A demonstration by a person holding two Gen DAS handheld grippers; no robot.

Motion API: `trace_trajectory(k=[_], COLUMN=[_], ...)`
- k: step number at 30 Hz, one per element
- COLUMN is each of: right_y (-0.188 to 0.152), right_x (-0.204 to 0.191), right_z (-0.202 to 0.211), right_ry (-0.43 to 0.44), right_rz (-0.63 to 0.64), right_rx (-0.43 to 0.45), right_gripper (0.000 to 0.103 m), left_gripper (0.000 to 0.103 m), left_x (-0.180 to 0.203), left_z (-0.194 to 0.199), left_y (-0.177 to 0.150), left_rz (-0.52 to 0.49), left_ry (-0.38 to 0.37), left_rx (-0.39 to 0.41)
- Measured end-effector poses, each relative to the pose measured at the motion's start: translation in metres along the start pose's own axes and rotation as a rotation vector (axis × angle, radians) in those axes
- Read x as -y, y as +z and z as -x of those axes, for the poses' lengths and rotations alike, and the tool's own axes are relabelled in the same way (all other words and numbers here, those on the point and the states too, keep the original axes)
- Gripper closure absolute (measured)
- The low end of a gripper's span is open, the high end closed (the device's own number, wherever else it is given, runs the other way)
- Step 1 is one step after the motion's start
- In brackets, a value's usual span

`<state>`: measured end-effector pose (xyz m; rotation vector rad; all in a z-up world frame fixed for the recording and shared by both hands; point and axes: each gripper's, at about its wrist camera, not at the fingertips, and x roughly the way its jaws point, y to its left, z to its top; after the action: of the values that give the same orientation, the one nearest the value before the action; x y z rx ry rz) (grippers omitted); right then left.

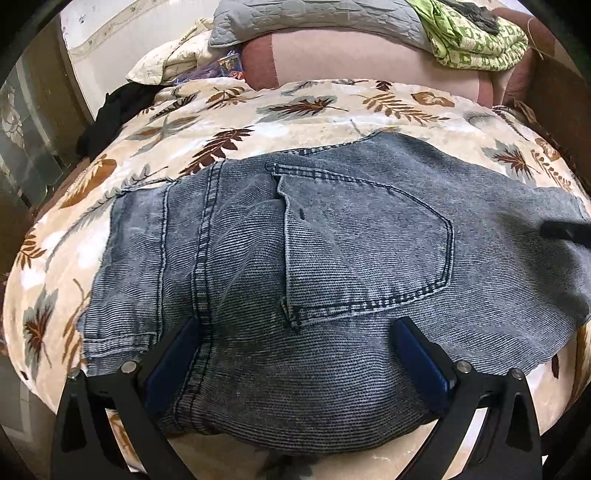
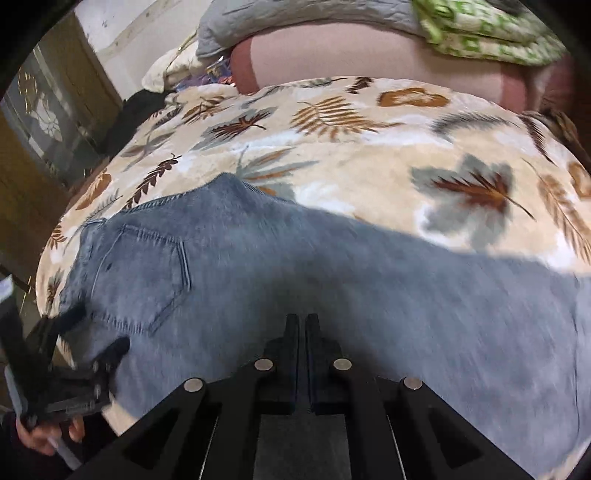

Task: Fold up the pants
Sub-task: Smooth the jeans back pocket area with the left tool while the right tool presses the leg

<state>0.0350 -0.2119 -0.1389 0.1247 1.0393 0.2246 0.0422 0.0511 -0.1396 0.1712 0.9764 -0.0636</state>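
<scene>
Grey-blue jeans [image 1: 351, 240] lie flat on a leaf-print blanket [image 1: 295, 107], back pocket [image 1: 369, 251] up. My left gripper [image 1: 295, 332] stands open over the near folded edge of the jeans, its blue-padded fingers [image 1: 184, 339] wide apart with denim lying between them. The right gripper [image 2: 301, 317] is shut above the jeans [image 2: 332, 280]; I see no cloth between its tips, and the view is blurred. Its dark tip [image 1: 565, 230] shows blurred at the right edge of the left wrist view. In the right wrist view the left gripper [image 2: 96, 330] sits by the pocket, held by a hand [image 2: 44, 435].
A pink bolster [image 1: 369, 55], a grey quilted pillow [image 1: 314, 18] and a green patterned cloth [image 1: 476, 40] lie at the far side of the bed. Dark clothing [image 1: 118, 107] and a cream pillow [image 1: 166, 62] sit at the far left. A wooden cabinet [image 2: 44, 147] stands at left.
</scene>
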Motion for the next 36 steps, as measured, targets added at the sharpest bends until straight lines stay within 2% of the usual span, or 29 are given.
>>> trace_trajectory(k=[6,10,13,17,19,23,36], right_y=[-0.043,-0.055,-0.061,-0.068,-0.071,-0.076,-0.084], right_x=[0.022,0.045,0.057,0.065,0.065,0.066,0.079], right_z=[0.024,0.029,0.027,0.025,0.025,0.024,0.021], right_ry=[-0.032,-0.052,-0.11,-0.071,-0.067,-0.053,0.029], right_rz=[-0.06,-0.141,-0.164,-0.178,-0.175,-0.172,-0.244], right_rx=[0.022,0.034,0.037,0.068,0.083,0.109,0.156], right_gripper=[0.098,0.098,0.098,0.098,0.098,0.097,0.097], left_gripper=[0.0,0.0,0.0,0.0,0.0,0.0,0.0], left_x=[0.009,0.023,0.035,0.052,0.059,0.066,0.066], left_z=[0.025,0.036,0.036,0.023,0.015,0.011,0.004], left_y=[0.0,0.003,0.006,0.006,0.004,0.002,-0.003], left_rz=[0.013,-0.011,-0.025,-0.034,-0.037,-0.068,-0.066], left_ry=[0.005,-0.005,-0.016,-0.045,-0.033,0.012,0.02], left_rx=[0.036,0.053,0.041,-0.011,-0.037,-0.034,-0.002])
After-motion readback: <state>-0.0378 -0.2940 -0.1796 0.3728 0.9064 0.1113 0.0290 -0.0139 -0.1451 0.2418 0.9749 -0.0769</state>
